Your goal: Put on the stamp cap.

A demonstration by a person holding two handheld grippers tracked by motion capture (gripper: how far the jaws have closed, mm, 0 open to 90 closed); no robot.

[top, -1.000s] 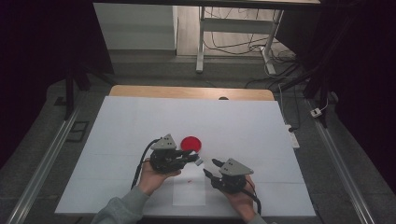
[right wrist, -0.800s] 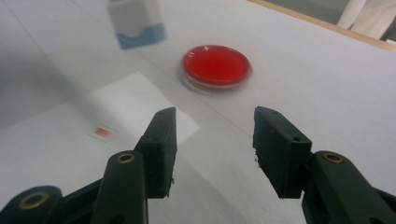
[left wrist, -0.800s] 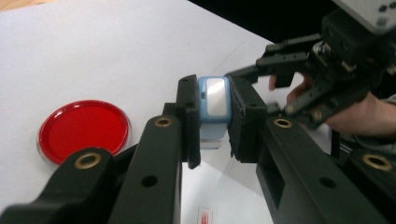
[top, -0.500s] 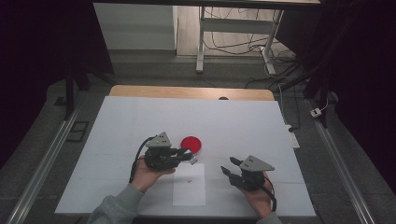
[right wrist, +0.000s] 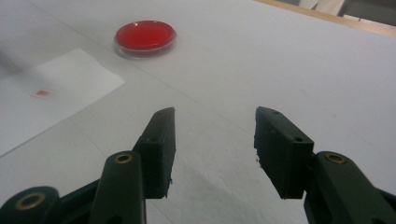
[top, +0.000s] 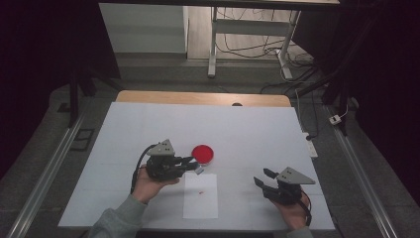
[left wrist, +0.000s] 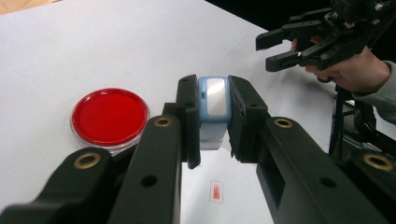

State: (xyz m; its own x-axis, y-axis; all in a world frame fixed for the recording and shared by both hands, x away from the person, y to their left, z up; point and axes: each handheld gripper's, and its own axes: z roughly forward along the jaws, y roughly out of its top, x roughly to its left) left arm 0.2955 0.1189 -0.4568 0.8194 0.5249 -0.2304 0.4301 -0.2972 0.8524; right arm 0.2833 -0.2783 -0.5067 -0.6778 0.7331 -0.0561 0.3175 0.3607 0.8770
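Pinching a small light-blue plastic stamp, the left gripper hung beside a round red dish; the right gripper, jaws spread and just opening, held nothing.

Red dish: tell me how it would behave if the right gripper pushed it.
The red dish looks flat and low, so it would likely slide rather than tip. Its clear rim suggests light plastic, probably easily shoved across the smooth white table.

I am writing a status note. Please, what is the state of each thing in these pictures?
Left gripper: shut on the small blue stamp.
Right gripper: open, nothing between its fingers.
Red dish: flat on the table, lid on.
Paper sheet: flat, bearing a small red mark.
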